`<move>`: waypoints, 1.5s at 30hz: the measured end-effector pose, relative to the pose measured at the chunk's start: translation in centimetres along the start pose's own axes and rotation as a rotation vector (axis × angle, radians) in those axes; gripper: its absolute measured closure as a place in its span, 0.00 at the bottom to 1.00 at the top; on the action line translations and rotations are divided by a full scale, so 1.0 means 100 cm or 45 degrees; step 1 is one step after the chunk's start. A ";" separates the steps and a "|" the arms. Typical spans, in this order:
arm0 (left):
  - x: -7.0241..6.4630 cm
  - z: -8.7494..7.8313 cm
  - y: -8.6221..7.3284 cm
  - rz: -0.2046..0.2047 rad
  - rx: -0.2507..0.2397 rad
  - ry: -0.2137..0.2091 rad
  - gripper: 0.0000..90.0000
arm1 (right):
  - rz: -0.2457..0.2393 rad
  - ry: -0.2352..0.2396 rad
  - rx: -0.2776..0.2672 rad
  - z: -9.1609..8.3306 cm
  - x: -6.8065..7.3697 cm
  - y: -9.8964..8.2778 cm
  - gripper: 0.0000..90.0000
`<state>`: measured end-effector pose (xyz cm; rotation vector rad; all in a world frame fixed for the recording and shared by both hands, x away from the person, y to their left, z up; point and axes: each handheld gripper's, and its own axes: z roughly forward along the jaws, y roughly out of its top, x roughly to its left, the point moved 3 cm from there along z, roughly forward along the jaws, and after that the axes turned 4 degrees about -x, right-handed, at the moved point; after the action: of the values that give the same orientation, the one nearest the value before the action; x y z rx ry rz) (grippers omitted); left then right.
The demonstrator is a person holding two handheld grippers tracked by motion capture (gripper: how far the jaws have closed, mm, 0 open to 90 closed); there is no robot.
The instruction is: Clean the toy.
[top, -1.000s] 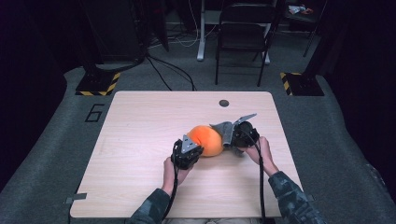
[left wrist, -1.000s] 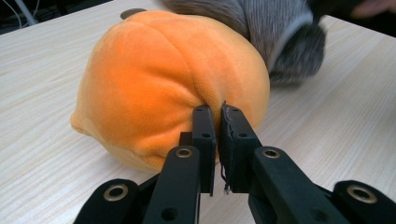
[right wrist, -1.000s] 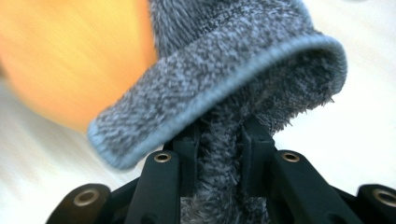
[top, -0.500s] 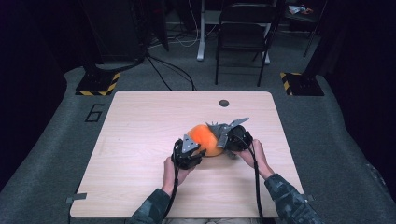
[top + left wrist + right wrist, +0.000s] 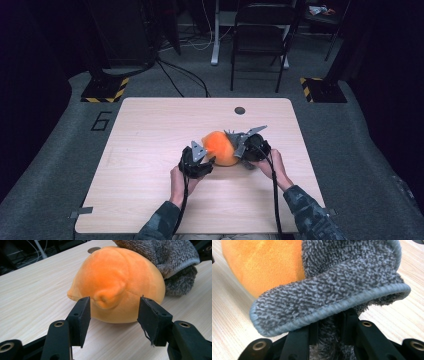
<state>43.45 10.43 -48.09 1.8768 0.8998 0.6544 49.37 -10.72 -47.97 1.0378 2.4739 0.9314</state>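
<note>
An orange plush toy [image 5: 220,147] lies on the wooden table [image 5: 150,130], near its middle. My left gripper [image 5: 113,305] sits at the toy's near-left side. Its jaws have just been opening and now stand open on either side of a small nub of the toy [image 5: 107,296], with the pads clear of it. A grey terry cloth [image 5: 337,285] drapes against the toy's right side. My right gripper [image 5: 329,322] is shut on a fold of that cloth. In the high view the left gripper [image 5: 202,160] and the right gripper [image 5: 242,147] flank the toy.
A round dark grommet [image 5: 240,110] sits in the table near its far edge. A folding chair [image 5: 260,30] and loose cables stand on the floor beyond the table. Bare tabletop stretches to the left of the toy.
In the high view both hands stay beside the toy. The right gripper and the grey cloth have settled slightly lower against it.
</note>
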 end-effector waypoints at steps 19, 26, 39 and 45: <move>-0.004 -0.002 0.005 -0.044 -0.079 -0.043 0.92 | 0.032 0.005 -0.062 -0.021 -0.003 0.009 0.82; -0.010 -0.009 0.012 -0.075 -0.100 -0.096 0.92 | -0.046 0.050 -0.212 -0.047 0.022 0.030 0.82; -0.010 -0.006 0.007 -0.061 -0.057 -0.111 0.91 | -0.113 0.007 -0.155 -0.031 0.030 0.029 0.82; -0.008 -0.005 0.005 -0.074 -0.068 -0.101 0.91 | -0.070 -0.018 -0.063 -0.021 0.013 0.016 0.82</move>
<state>42.79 9.91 -47.46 1.8096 0.8744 0.5597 48.24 -9.90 -45.39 0.9522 2.4421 0.9601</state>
